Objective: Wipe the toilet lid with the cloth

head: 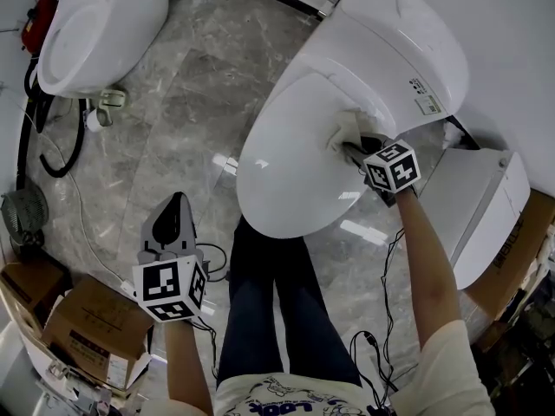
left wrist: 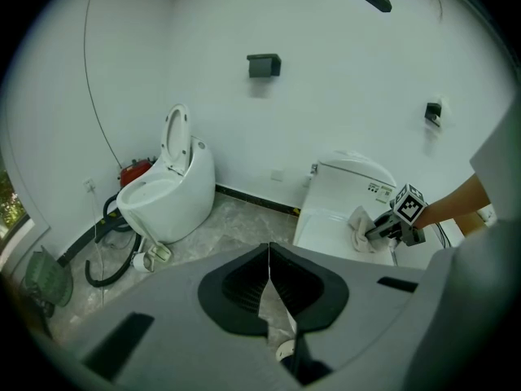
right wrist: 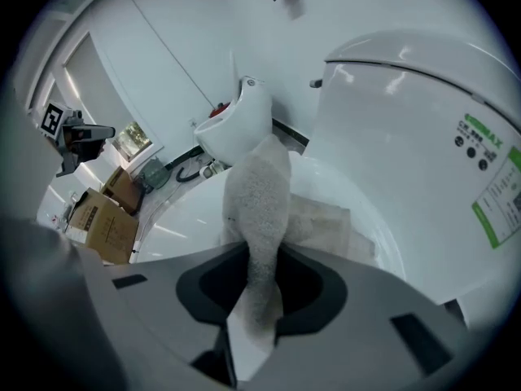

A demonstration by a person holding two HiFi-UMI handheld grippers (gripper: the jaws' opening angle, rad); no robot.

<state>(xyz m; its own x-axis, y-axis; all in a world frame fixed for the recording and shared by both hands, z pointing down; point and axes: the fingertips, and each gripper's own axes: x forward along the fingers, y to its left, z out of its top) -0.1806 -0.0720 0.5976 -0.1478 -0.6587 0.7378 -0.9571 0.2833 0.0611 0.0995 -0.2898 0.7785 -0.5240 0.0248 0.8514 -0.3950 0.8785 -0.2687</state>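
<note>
The white toilet's closed lid (head: 290, 176) fills the middle of the head view. A pale cloth (head: 347, 128) lies bunched on the lid's far part, near the tank (head: 408, 50). My right gripper (head: 357, 151) is shut on this cloth; in the right gripper view the cloth (right wrist: 259, 210) runs up from between the jaws and spreads onto the lid (right wrist: 183, 226). My left gripper (head: 171, 224) hangs over the floor left of the toilet, shut and holding nothing. From the left gripper (left wrist: 269, 275) view, the cloth (left wrist: 361, 230) and right gripper (left wrist: 383, 228) show on the lid.
A second toilet (head: 95, 24) with its seat raised stands far left, with a black hose (head: 52, 150) and a small fan (head: 22, 215) beside it. Cardboard boxes (head: 82, 323) sit near left. A white unit (head: 486, 211) stands right of the toilet. My legs (head: 277, 310) stand before the bowl.
</note>
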